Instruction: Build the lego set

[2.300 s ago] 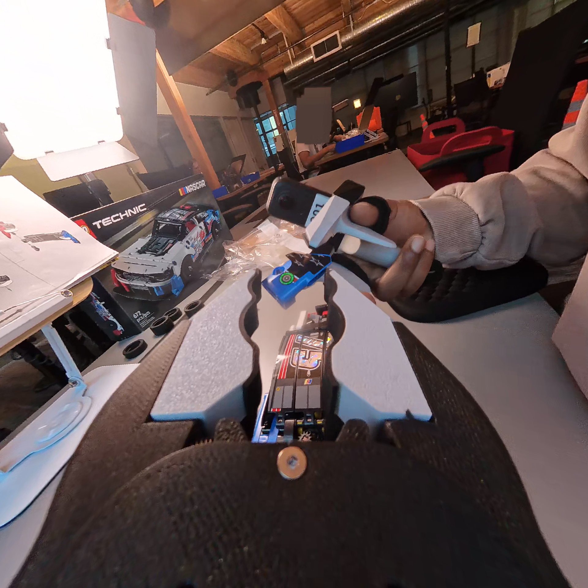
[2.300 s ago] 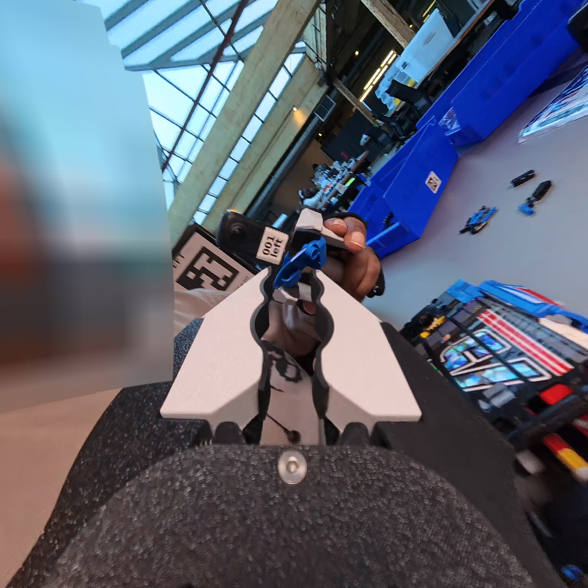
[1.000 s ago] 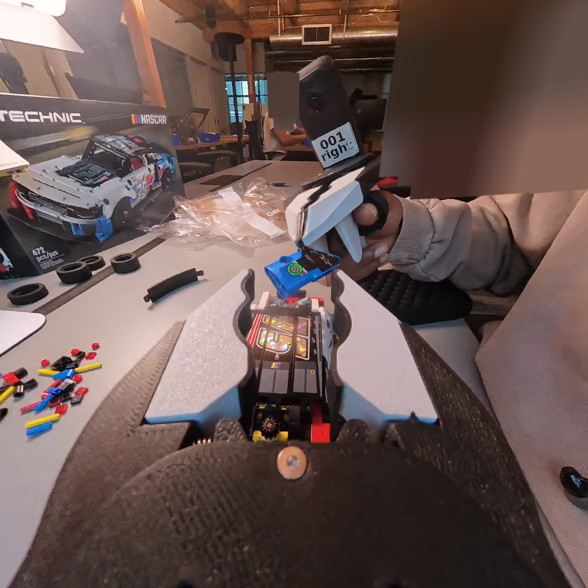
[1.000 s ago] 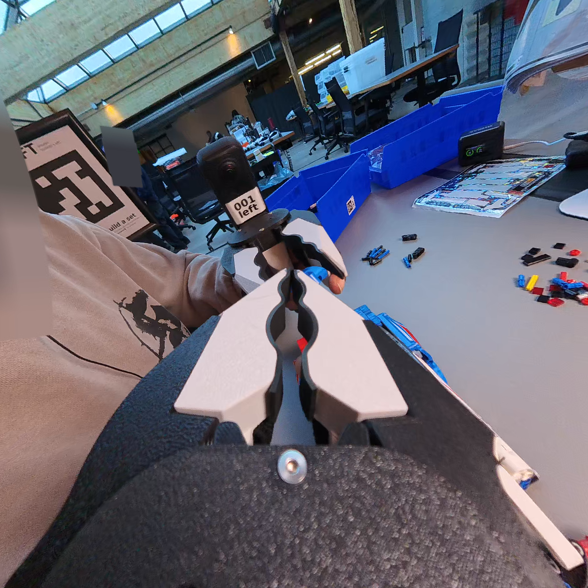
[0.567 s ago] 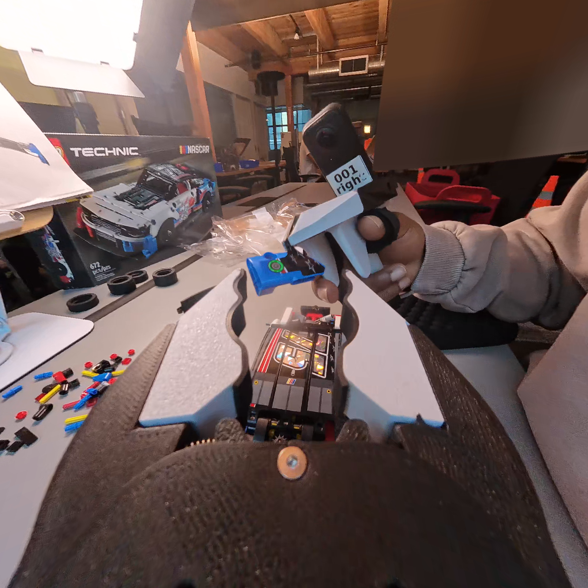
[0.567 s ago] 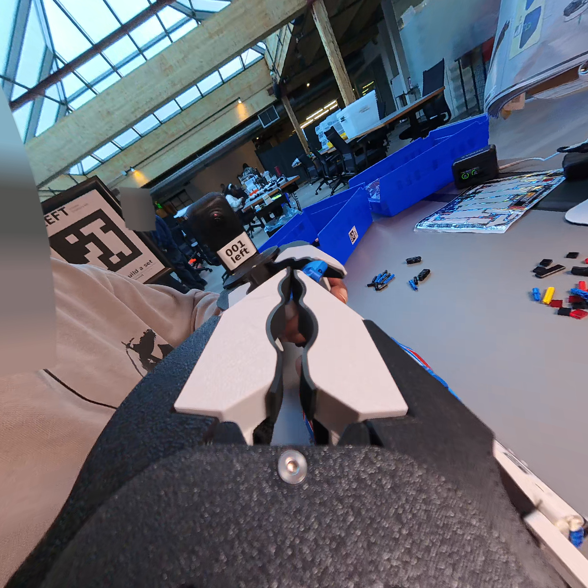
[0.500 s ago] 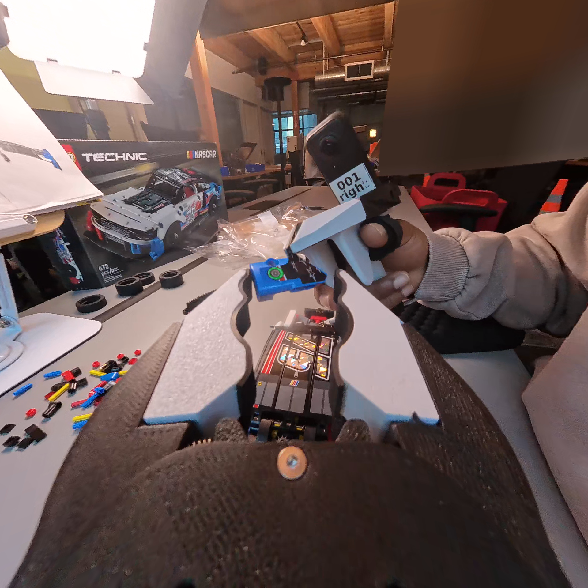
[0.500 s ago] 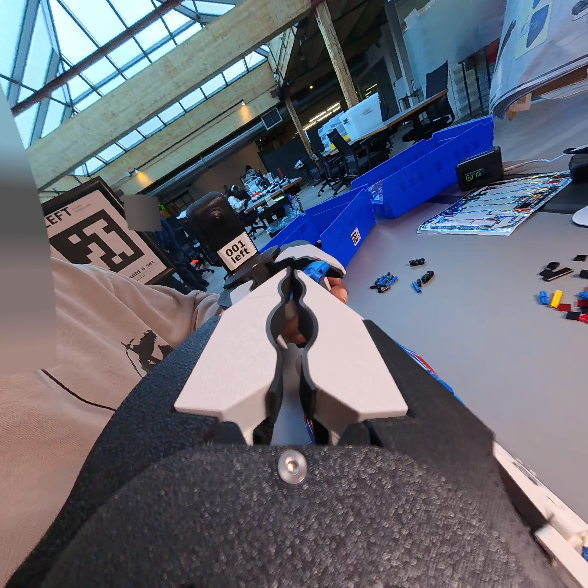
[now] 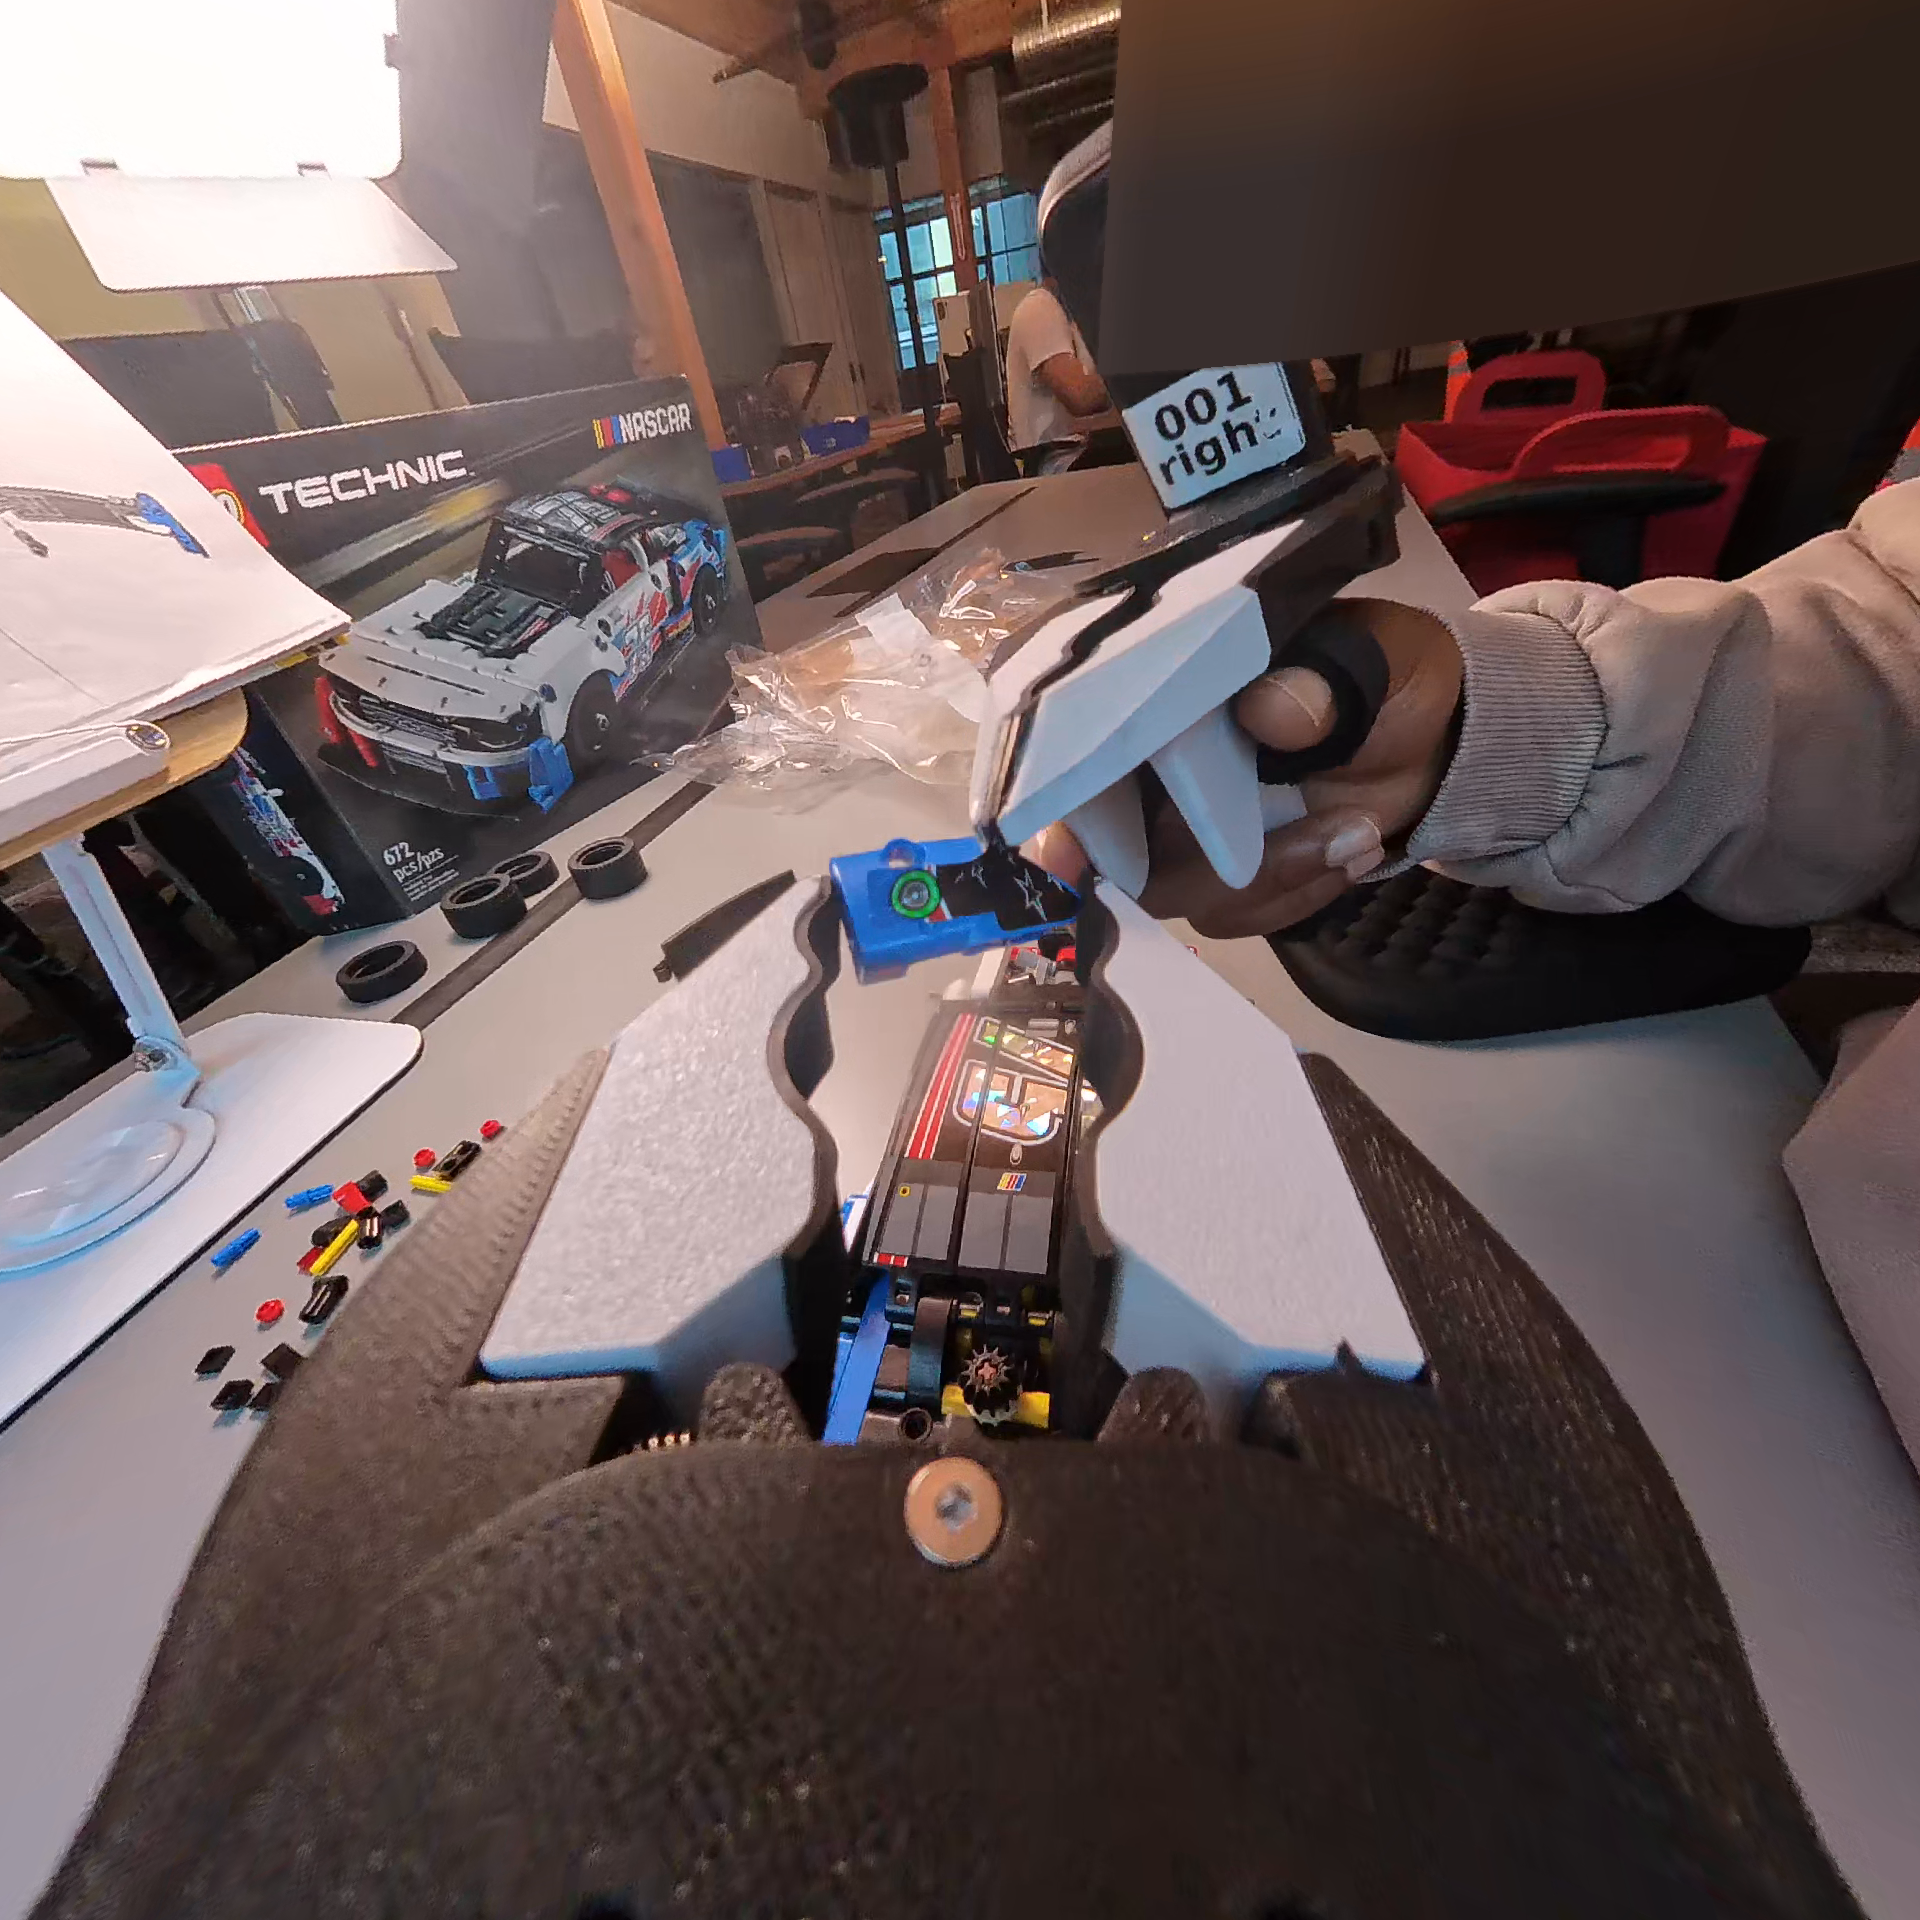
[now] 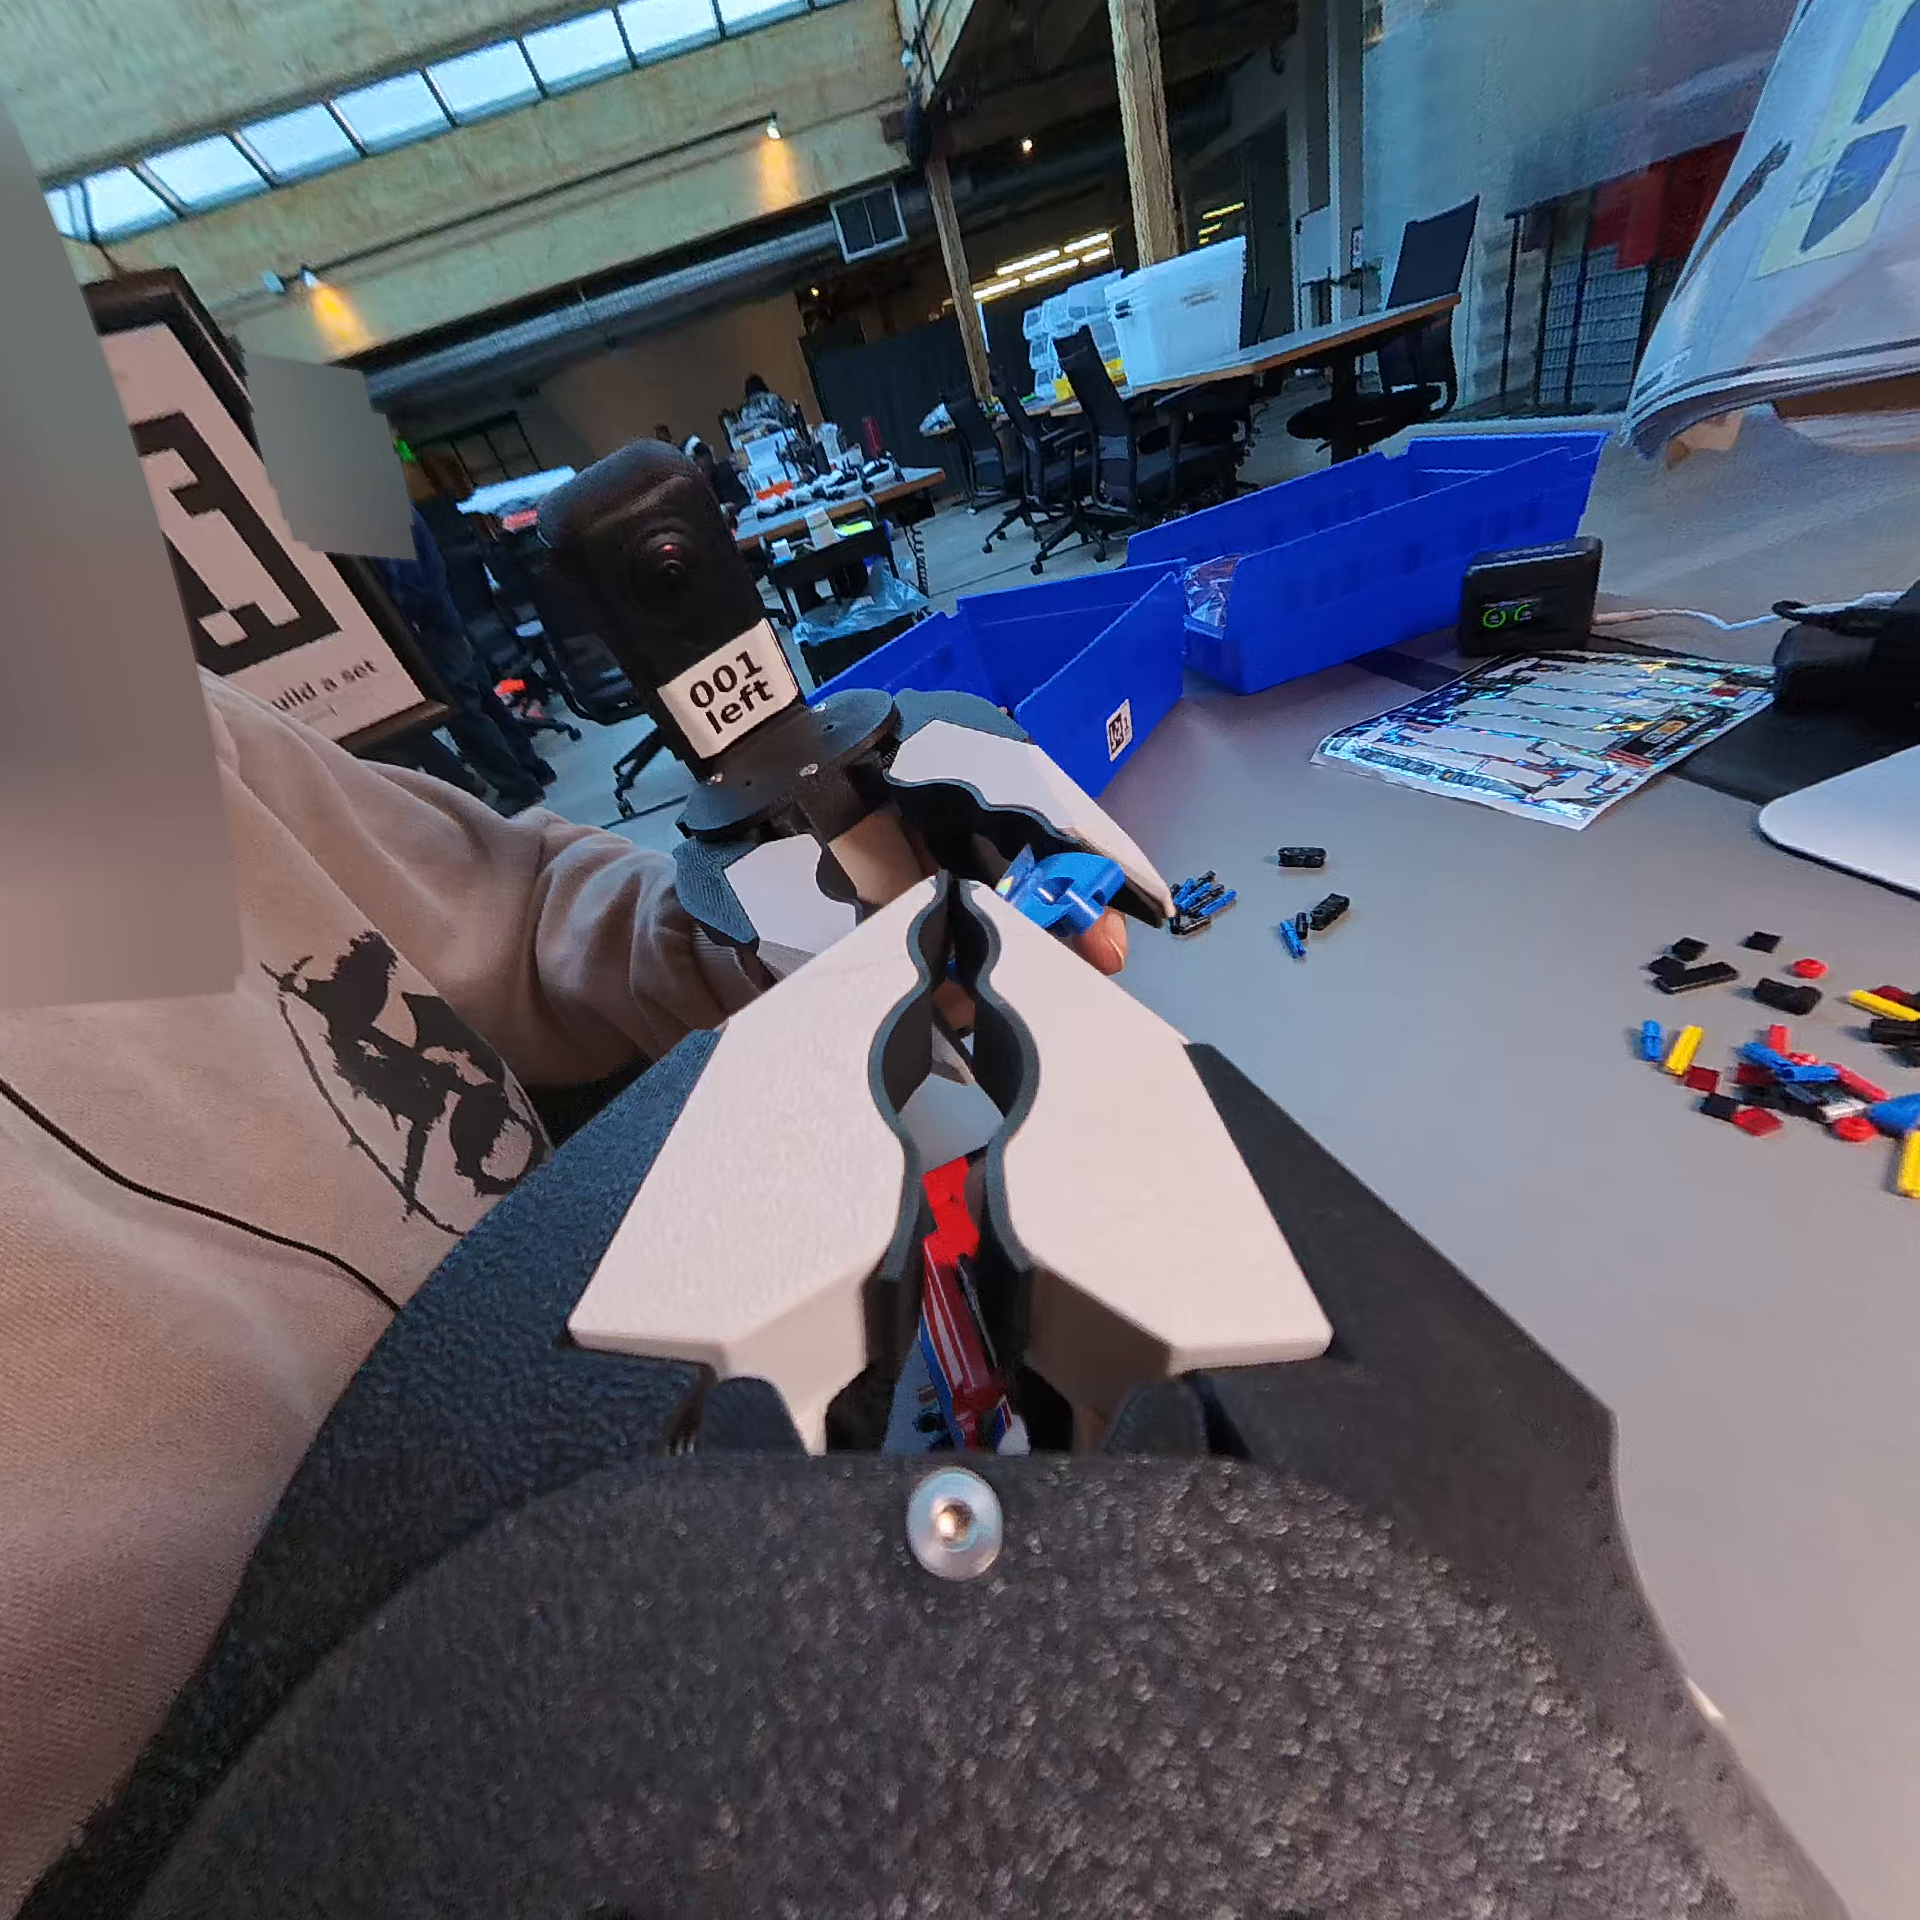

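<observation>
Left wrist view
Left claw: my left gripper (image 9: 961, 971) is clamped on the long black lego car body with shiny stickers (image 9: 987, 1132), its grey fingers (image 9: 686, 1164) pressing both flanks
Right claw: my right gripper (image 9: 992, 831) pinches the small blue lego panel with a green ring sticker (image 9: 935, 909) by its dark end, just over the car body's far end
Table: four black rubber tyres (image 9: 488, 904) lie before the printed set box (image 9: 488, 634); small loose red, yellow, blue and black pieces (image 9: 343, 1236) lie left of me

Right wrist view
Right claw: I see my right gripper (image 10: 951, 894) nearly closed on the blue panel (image 10: 1060, 894) at its tips
Left claw: held opposite, at the panel's far side
Table: blue plastic bins (image 10: 1351, 571) and a shiny sticker sheet (image 10: 1538, 738) sit beyond
</observation>
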Available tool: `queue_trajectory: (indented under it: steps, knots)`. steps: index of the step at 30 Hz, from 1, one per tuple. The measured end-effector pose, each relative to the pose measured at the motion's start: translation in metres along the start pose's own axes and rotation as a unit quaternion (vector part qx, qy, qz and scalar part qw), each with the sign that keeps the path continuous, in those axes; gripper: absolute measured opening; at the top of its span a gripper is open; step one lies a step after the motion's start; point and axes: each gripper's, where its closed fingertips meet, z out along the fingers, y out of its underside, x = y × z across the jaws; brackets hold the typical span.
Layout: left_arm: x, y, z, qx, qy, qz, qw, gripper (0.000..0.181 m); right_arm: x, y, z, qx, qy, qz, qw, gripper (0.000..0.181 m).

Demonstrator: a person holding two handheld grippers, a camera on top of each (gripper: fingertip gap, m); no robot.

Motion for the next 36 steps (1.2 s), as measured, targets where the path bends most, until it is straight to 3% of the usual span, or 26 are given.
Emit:
queue_trajectory:
  steps: [13,30,33,36]
  knots:
    - [0.012,0.009,0.004,-0.031,0.043,-0.016,0.998,0.042,-0.005,0.012,-0.011,-0.049,-0.006,-0.096,0.994,0.000]
    - [0.009,0.013,0.005,-0.051,0.020,0.028,0.998,0.043,-0.011,0.018,-0.013,-0.129,0.024,-0.234,0.963,0.013]
    - [0.001,0.019,0.005,-0.065,0.002,0.029,0.997,0.043,-0.022,0.016,-0.012,-0.121,0.018,-0.260,0.958,0.007]
    - [0.000,0.016,0.004,-0.060,-0.001,0.038,0.997,0.043,-0.020,0.006,-0.012,-0.101,0.037,-0.255,0.961,0.014]
